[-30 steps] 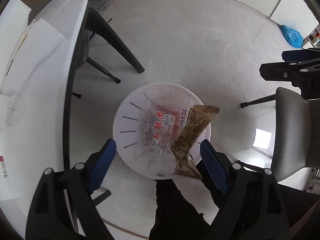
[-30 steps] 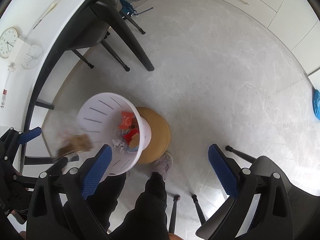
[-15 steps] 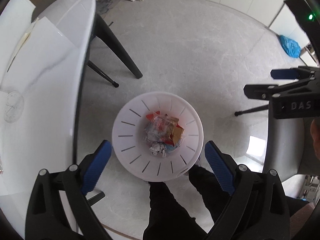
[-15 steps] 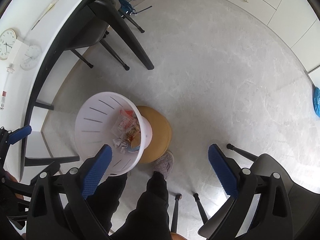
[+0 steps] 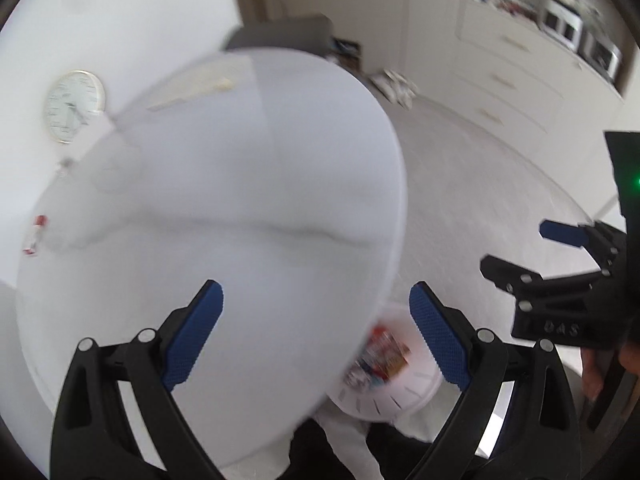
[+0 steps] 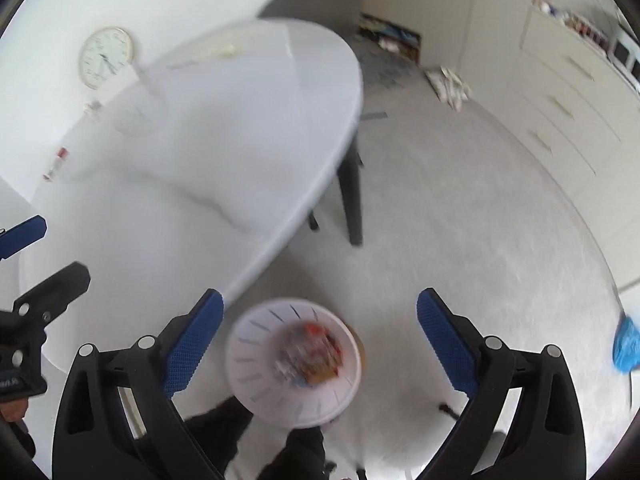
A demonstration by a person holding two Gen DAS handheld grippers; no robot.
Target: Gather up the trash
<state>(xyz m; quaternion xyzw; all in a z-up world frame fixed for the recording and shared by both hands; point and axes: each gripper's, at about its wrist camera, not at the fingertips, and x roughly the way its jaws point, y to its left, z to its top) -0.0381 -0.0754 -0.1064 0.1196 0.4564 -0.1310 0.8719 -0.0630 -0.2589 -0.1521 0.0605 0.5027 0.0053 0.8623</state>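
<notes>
A white slotted trash bin [image 6: 294,364] stands on the floor beside the table, with colourful wrappers [image 6: 314,354] lying inside it. In the left wrist view the bin [image 5: 394,384] shows only partly, past the table's edge. My left gripper [image 5: 316,328] hovers open above the white tabletop [image 5: 224,216], nothing between its blue pads. My right gripper [image 6: 318,334] is open too, high above the bin and empty. Each gripper shows at the edge of the other's view. Both views are blurred.
A small red-capped item [image 5: 36,234] lies at the table's left edge. A round clock [image 6: 105,57] leans at the far side of the table. Dark table legs [image 6: 352,196], white drawers [image 6: 568,92], a blue bag [image 6: 626,346] on the floor and the person's dark trouser legs [image 6: 296,452] are in view.
The wrappers dropped from the left gripper into the bin. Both grippers then rose and tipped up, so the tabletop, wall and cabinets came into view and the bin shrank.
</notes>
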